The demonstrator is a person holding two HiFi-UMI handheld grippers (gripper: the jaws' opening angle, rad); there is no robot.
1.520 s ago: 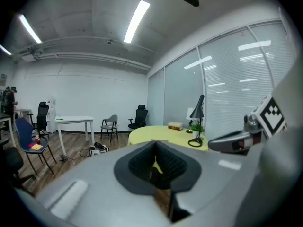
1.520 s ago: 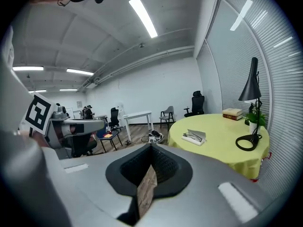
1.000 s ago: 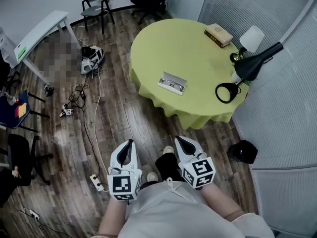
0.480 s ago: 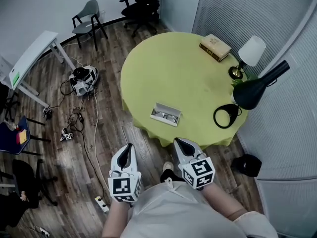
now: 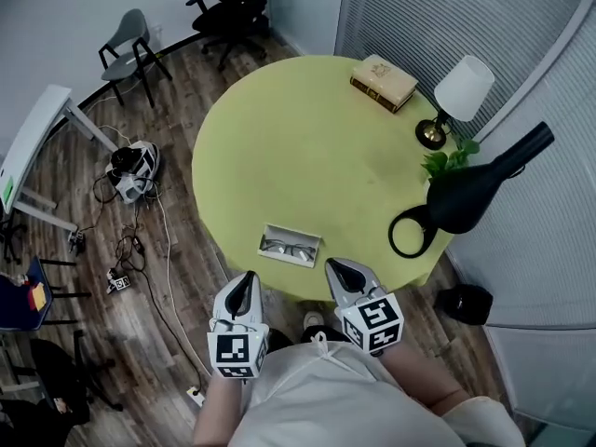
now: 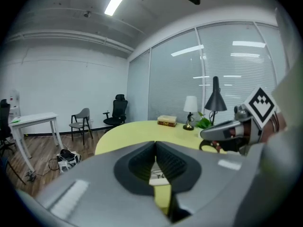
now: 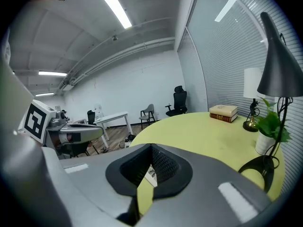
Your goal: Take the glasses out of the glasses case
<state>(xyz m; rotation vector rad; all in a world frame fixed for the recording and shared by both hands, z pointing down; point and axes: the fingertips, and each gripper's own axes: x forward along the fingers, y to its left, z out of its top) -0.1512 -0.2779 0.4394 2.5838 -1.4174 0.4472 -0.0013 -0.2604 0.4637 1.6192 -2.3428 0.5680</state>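
An open white glasses case [image 5: 290, 247] lies near the front edge of the round yellow-green table [image 5: 317, 147], with dark-framed glasses [image 5: 287, 249] inside it. My left gripper [image 5: 246, 279] hovers just short of the table edge, below and left of the case, its jaws shut with nothing between them. My right gripper [image 5: 333, 267] is level with it, to the right of the case, also shut and empty. In the left gripper view the case [image 6: 159, 175] shows behind the closed jaws [image 6: 155, 144]. The right gripper view has the case [image 7: 152, 174] just past its jaws [image 7: 151, 147].
A book [image 5: 384, 82], a white-shade lamp [image 5: 463, 89], a small plant [image 5: 448, 162] and a black desk lamp [image 5: 470, 192] occupy the table's far and right side. Cables and a device [image 5: 130, 168] lie on the wood floor at left. A black bag [image 5: 464, 302] sits by the right wall.
The person has stepped toward the table, so the case now lies just in front of both grippers. Both grippers stay shut and side by side.
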